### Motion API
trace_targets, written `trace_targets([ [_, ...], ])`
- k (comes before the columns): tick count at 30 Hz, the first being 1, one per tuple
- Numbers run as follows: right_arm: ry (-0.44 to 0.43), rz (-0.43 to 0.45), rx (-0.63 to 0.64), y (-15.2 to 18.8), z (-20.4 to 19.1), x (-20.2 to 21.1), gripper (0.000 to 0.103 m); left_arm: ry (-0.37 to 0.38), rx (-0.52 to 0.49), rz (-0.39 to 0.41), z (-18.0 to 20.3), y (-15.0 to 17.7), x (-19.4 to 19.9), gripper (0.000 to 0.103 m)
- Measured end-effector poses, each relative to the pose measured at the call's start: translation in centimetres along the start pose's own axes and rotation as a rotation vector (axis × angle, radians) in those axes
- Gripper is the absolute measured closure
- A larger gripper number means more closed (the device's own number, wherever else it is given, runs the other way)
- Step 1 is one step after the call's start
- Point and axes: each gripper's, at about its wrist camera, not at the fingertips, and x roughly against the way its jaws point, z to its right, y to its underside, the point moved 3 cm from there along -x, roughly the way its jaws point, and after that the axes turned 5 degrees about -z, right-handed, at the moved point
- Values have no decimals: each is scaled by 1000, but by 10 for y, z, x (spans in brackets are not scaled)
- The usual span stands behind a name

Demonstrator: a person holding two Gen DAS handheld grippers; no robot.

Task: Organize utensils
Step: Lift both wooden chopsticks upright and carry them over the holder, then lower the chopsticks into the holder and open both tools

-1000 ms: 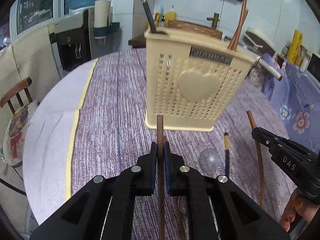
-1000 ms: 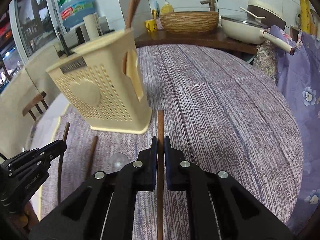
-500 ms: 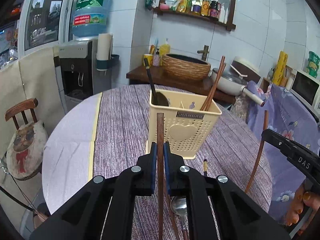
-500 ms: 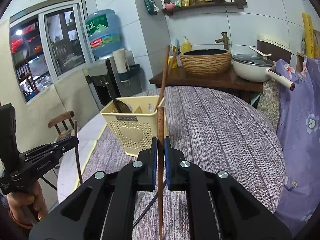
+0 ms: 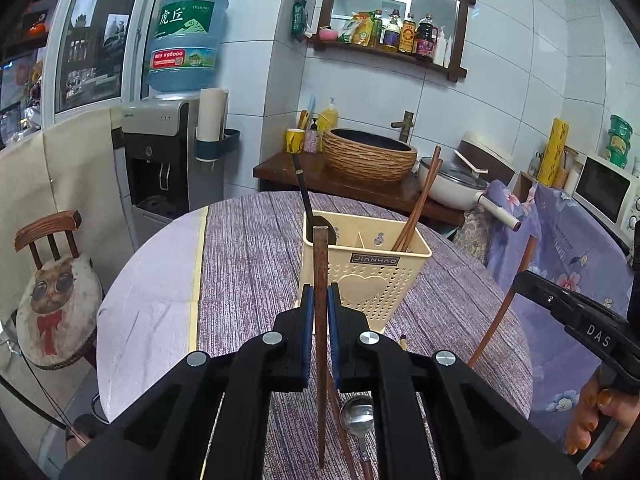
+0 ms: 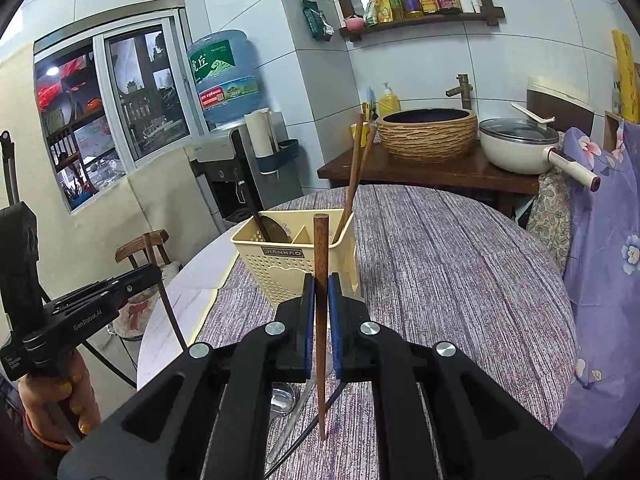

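A: What has changed in the last second?

B: Both tools have been raised well above the bench. A second ago the basket filled both views from close and low; now it is seen from above, with its open compartments exposed. The left tool [image 5: 318,300] is pressed together on a brown chopstick [image 5: 320,280], and the right tool [image 6: 320,300] is pinched on a second chopstick [image 6: 321,272]. Each stick is held roughly upright, thick end up.

A: What is meant by that for the task?

B: The lift is judged complete, and a drop into the basket [image 5: 362,264] seems to be what is called for next. A pair of chopsticks [image 5: 416,208] is already leaned in its right compartment, and a dark ladle [image 5: 304,196] is stood in the left one.

A: What else is found around it?

B: A metal spoon [image 5: 357,420] is left lying on the bench [image 5: 248,264] just below the left tool, with another brown stick beside it, and a thin dark stick is seen under the right tool. These are judged still to be sorted.

A: What stands in the way?

B: The leaning pair may be struck during lowering, and the two tools, held near each other, could be knocked together. The light basket might also be tipped.
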Motion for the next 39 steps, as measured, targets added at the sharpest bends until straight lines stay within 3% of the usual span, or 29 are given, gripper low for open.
trace_targets([
  [16, -44, 34, 60, -33, -22, 12, 95, 32, 5, 37, -5, -21, 15, 95],
  [23, -20, 120, 93, -83, -36, 25, 95, 71, -2, 94, 0, -74, 33, 95],
  [32, 57, 276, 80, -169, -51, 28, 95, 17, 41, 216, 11, -165, 29, 95],
  [39, 128, 257, 94, -167, -49, -17, 95, -16, 66, 219, 12, -159, -11, 95],
])
